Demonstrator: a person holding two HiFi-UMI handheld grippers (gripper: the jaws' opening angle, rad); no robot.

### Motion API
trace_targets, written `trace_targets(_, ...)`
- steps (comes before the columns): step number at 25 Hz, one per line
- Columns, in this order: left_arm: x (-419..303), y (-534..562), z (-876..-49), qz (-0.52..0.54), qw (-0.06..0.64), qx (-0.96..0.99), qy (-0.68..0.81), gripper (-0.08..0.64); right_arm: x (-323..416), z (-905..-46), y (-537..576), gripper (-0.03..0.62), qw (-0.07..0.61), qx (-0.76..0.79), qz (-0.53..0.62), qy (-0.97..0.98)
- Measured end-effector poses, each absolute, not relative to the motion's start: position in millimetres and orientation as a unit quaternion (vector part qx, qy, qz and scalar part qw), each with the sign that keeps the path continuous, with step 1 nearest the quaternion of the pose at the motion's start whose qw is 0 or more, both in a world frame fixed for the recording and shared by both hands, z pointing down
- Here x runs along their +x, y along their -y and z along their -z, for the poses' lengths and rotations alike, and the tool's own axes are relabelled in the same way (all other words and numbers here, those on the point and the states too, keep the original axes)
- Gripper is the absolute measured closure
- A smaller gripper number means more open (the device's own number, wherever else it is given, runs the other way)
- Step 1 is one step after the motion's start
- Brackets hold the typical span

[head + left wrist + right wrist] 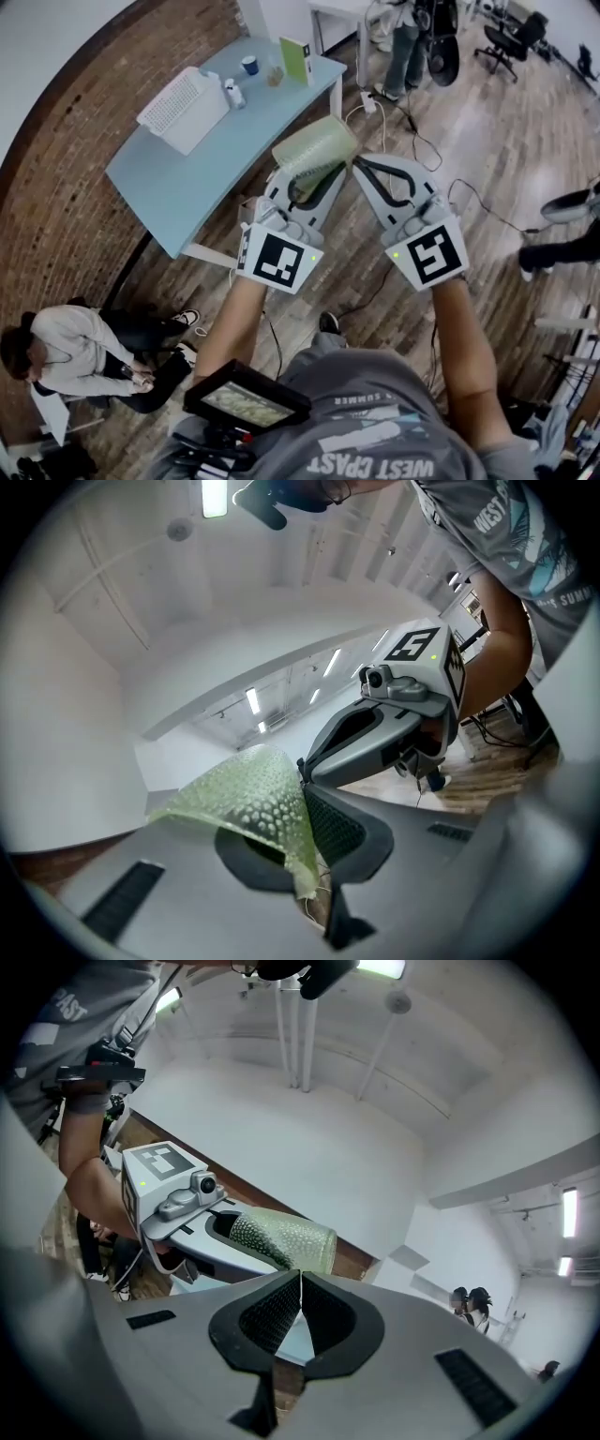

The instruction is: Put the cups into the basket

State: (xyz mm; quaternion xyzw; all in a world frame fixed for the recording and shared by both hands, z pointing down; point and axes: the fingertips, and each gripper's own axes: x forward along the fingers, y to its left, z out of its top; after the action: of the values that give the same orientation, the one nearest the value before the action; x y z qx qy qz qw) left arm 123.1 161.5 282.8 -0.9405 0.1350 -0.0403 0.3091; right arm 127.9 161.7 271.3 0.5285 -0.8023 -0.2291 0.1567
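Observation:
My left gripper (pixel 307 176) is shut on the wall of a pale green, bumpy plastic cup (pixel 315 148), which it holds on its side in the air over the wooden floor. In the left gripper view the cup's rim (pixel 246 791) sits pinched between the jaws of the left gripper (pixel 306 808). Just to the right, my right gripper (pixel 362 167) is shut with nothing in it, its pads meeting in the right gripper view (pixel 300 1277). A white basket (pixel 184 109) stands on the light blue table (pixel 187 187) ahead, with a blue cup (pixel 249 65) and another small cup (pixel 274 76) behind it.
A green box (pixel 296 59) and a small bottle (pixel 234 93) also stand on the table. A person (pixel 70 352) sits on the floor at the lower left, and another person (pixel 405 47) stands beyond the table. Cables (pixel 469 192) run across the floor.

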Motion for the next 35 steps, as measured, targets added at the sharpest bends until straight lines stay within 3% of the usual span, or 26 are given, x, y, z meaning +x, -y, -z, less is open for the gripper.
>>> trace_targets(11,99.2,-57.7,-282.1,0.044,0.312,-0.934,-0.169,0.534,111.1,-272.1,-54.0,0.580,0.169,0.506,0.231,0.814)
trace_targets(35,163.9,167.2,-289.3,0.106,0.299,-0.900,-0.300,0.534,184.1,-272.4,173.4,0.580,0.118,0.397,0.244,0.877)
